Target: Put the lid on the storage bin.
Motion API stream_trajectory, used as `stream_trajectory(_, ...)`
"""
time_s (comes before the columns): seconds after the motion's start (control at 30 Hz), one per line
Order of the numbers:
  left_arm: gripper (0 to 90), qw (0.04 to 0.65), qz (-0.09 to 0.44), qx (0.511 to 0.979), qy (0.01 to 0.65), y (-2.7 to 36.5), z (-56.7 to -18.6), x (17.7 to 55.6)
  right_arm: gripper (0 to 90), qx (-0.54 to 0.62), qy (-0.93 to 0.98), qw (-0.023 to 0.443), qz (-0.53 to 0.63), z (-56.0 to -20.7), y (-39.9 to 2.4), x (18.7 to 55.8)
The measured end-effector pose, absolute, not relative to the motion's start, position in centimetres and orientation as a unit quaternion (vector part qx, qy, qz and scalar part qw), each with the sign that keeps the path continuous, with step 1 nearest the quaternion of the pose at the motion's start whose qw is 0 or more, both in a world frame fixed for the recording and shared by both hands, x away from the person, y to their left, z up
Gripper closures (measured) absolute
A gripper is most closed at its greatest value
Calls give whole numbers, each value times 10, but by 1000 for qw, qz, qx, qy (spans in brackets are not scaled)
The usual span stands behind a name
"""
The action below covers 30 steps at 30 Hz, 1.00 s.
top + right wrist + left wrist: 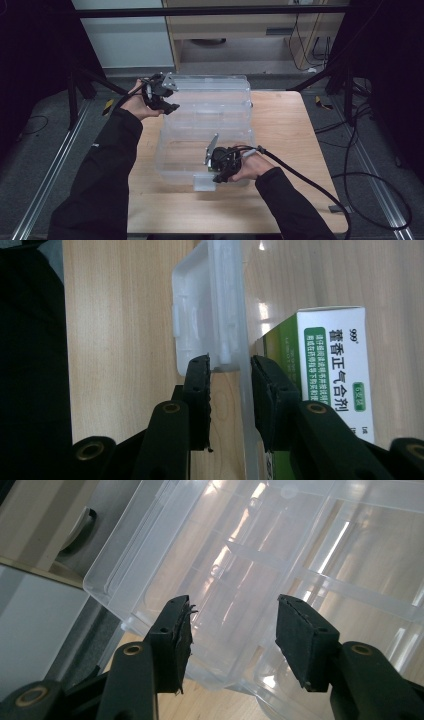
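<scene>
A clear plastic compartment box (172, 165) lies open on the wooden table (285, 125), its lid (215, 92) standing up at the far side. My left gripper (170, 106) hovers at the lid's left end, open; in the left gripper view (235, 625) the lid (240, 545) lies behind the spread jaws and nothing is between them. My right gripper (217, 176) is at the box's near wall. In the right gripper view (230, 385) its jaws are closed on that thin clear wall (245, 405) and the latch flap (210, 310). A green-and-white medicine carton (330, 370) sits just inside the wall.
The box takes up the table's middle; bare wood lies to its right and near the front edge. Black cables (320, 185) trail off the right side. A cabinet (240, 30) and black frame bars (210, 11) stand beyond the table.
</scene>
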<state>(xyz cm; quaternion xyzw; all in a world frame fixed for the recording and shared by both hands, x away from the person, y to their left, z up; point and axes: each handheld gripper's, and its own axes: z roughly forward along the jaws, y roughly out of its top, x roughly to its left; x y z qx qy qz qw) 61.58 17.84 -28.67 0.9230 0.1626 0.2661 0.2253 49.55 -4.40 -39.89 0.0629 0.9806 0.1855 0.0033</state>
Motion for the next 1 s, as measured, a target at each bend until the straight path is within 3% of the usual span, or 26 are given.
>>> stream_trajectory(1.0, 682, 146, 250, 952, 97, 152, -311, 625, 698, 59, 981, 8, 186, -399, -44, 494)
